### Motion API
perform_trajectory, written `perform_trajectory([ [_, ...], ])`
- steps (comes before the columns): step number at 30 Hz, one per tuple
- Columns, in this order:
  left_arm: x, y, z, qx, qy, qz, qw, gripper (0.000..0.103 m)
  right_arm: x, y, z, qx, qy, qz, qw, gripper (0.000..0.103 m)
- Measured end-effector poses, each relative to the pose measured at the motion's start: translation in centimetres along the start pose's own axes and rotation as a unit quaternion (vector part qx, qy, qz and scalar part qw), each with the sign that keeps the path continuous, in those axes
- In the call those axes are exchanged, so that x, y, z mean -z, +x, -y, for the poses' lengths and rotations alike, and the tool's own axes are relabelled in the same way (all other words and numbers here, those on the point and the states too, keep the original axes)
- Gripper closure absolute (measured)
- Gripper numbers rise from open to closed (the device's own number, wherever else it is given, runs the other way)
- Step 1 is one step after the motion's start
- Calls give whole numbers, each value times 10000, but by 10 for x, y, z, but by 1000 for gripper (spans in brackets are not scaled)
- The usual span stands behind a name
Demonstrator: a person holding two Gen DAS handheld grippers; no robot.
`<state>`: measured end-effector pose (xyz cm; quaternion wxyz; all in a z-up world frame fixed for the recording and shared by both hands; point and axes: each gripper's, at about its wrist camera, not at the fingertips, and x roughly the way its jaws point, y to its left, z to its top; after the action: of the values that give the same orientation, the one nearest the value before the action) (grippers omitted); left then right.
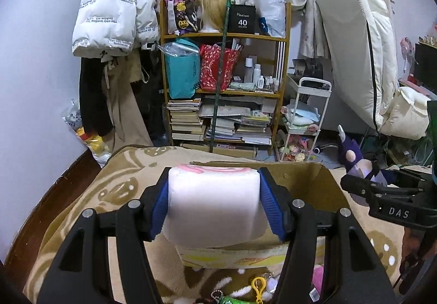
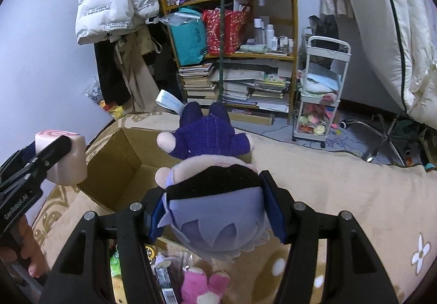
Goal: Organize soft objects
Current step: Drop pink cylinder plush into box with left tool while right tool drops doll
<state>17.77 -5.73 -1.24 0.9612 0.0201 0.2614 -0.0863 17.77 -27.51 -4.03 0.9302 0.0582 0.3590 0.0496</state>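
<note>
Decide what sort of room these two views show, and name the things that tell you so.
Most likely a lived-in bedroom. A patterned blanket covers what looks like a bed, a wooden shelf holds stacked books and bags, and a white puffer jacket hangs on the wall.

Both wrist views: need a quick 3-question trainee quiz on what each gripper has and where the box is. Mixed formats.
1. True or false: the left gripper is shut on the white plush block.
2. Multiple choice: what does the right gripper hold? A) a yellow carabiner B) the purple-clothed doll C) a book
3. Fill in: the open cardboard box sits on the patterned ____ blanket.

Key
1. True: both blue pads press its sides.
2. B: the jaws clamp the doll's head, its body pointing away from the camera.
3. Beige, with a brown and white pattern.
</note>
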Motion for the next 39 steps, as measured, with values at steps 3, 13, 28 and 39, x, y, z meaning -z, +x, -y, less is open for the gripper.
perform_trajectory([
  [3, 5, 12, 5, -11, 107, -66, 9999, 42, 2, 10, -1, -72, -21, 2, 10000, 38],
  [13, 17, 38, 6, 183, 118, -461, 9987, 40, 7, 27, -9, -207, -65, -85, 9997, 38],
  [28, 24, 59, 13, 284, 199, -739, 9967, 35, 18, 37, -13, -168, -326, -255, 9990, 37],
  [39, 24, 53, 3, 102, 62, -734, 9972, 17, 23, 37, -8, -347, -122, -349, 9987, 33],
])
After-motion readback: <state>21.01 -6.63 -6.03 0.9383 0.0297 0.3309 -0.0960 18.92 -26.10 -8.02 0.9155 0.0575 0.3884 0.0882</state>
